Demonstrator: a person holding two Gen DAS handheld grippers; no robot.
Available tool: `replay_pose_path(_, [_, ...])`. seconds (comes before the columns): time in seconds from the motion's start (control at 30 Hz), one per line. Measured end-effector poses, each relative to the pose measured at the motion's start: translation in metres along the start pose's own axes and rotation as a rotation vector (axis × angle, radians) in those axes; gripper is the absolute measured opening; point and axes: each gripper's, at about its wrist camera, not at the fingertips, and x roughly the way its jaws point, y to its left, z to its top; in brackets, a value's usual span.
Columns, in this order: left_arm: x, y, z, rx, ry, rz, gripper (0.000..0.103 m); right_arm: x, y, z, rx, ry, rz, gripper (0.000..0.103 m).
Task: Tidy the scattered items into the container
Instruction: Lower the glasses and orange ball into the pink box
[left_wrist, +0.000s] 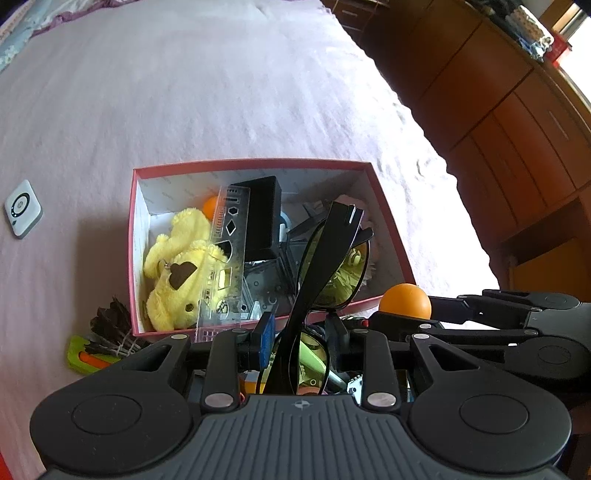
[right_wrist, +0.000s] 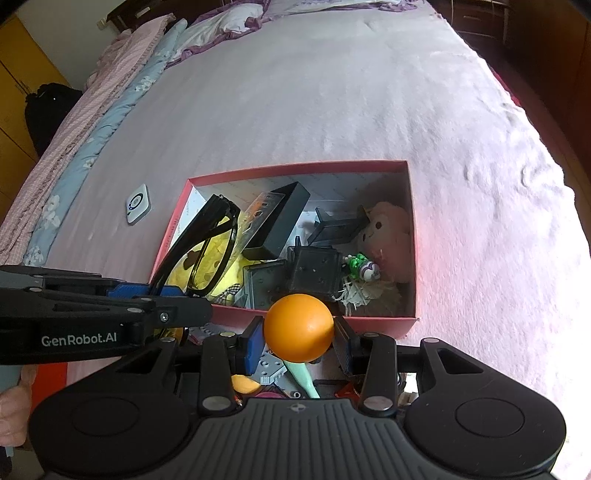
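A red box (left_wrist: 392, 221) (right_wrist: 295, 170) sits on the bed. It holds a yellow plush (left_wrist: 177, 266), a clear ruler (left_wrist: 225, 258), a black case (left_wrist: 262, 218) (right_wrist: 280, 221), a pink plush (right_wrist: 388, 236) and other small items. My left gripper (left_wrist: 301, 332) (right_wrist: 168, 291) is shut on black glasses with yellow lenses (left_wrist: 328, 258) (right_wrist: 207, 251), held over the box's near edge. My right gripper (right_wrist: 299, 339) is shut on an orange ball (right_wrist: 298, 326) (left_wrist: 405, 301) just before the box's near wall.
A white square device (left_wrist: 23, 208) (right_wrist: 137, 204) lies on the bed left of the box. A feather shuttlecock (left_wrist: 110, 325) and a green item (left_wrist: 85, 356) lie at the box's near left. Several small items lie under the grippers. Wooden cabinets (left_wrist: 517, 129) stand to the right.
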Motion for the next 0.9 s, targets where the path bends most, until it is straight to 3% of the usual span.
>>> replay_pose_path(0.9, [0.013, 0.000, 0.030, 0.029, -0.022, 0.030, 0.030, 0.016, -0.006, 0.025, 0.026, -0.017, -0.006, 0.043])
